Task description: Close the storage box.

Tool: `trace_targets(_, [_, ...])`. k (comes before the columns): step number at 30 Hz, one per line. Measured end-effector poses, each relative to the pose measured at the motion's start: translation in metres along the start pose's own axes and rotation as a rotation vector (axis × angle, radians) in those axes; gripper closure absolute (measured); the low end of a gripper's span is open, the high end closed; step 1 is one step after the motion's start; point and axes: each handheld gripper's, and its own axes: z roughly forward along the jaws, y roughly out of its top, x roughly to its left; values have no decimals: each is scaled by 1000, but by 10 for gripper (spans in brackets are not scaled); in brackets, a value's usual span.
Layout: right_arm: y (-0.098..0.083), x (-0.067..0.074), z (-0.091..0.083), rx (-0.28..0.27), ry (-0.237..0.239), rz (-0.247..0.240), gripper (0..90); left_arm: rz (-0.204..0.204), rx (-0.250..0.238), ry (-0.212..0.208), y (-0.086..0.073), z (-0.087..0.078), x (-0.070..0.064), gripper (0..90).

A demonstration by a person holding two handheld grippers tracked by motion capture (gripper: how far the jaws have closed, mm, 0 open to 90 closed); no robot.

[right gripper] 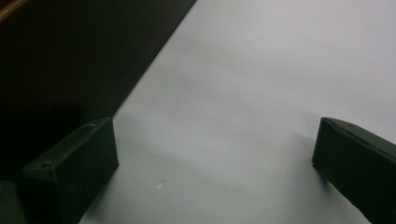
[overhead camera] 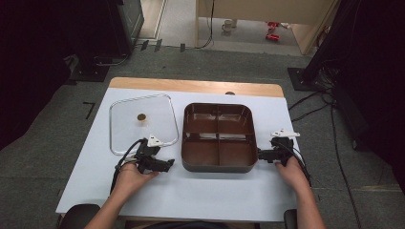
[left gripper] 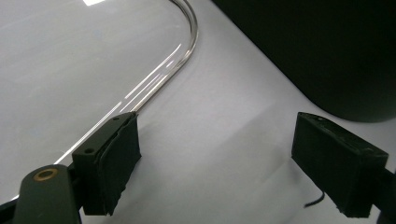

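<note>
Hands first, since they're nearest me: my left gripper (overhead camera: 167,164) sits low on the white table (overhead camera: 200,195) with its jaws spread wide and nothing between them, pointing at the left side of the pan (overhead camera: 218,137); my right gripper (overhead camera: 263,155) is the same story on the other side, jaws wide apart and empty, tips just beside the pan's right wall; in the right gripper view that dark wall (right gripper: 70,56) runs right along one jaw, but I can't tell if it's touching.

Next out is the pan itself, a brown square thing split into four compartments, sitting in the middle of the table; looks like I'm about to grab it from both sides. The glass lid (overhead camera: 142,123) lies flat to the left, its near edge just behind my left gripper; in the left gripper view the lid's rim (left gripper: 187,42) curves close past one jaw.

What worries me: that left jaw could catch the lid's rim and drag it when I move in; and if one side bites the pan before the other, the pan probably skids or twists on this smooth sheet.
</note>
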Motion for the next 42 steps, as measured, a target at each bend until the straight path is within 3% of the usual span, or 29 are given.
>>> trace_targets(4, [0, 0, 0, 1, 0, 0, 0, 21, 27, -23, 5, -3, 1, 163])
trace_targets(11, [0, 0, 0, 0, 0, 0, 0, 7, -27, -55, 9, -13, 4, 175])
trace_targets(13, [0, 0, 0, 1, 0, -1, 0, 4, -31, -66, 11, -15, 5, 225])
trace_targets(19, [0, 0, 0, 1, 0, -1, 0, -6, -41, -94, 15, -19, 11, 244])
trace_targets(36, [0, 0, 0, 1, 0, -1, 0, -6, -78, -62, 27, -29, 26, 257])
trace_targets(42, [0, 0, 0, 1, 0, -1, 0, -20, -96, -44, 34, -31, 43, 258])
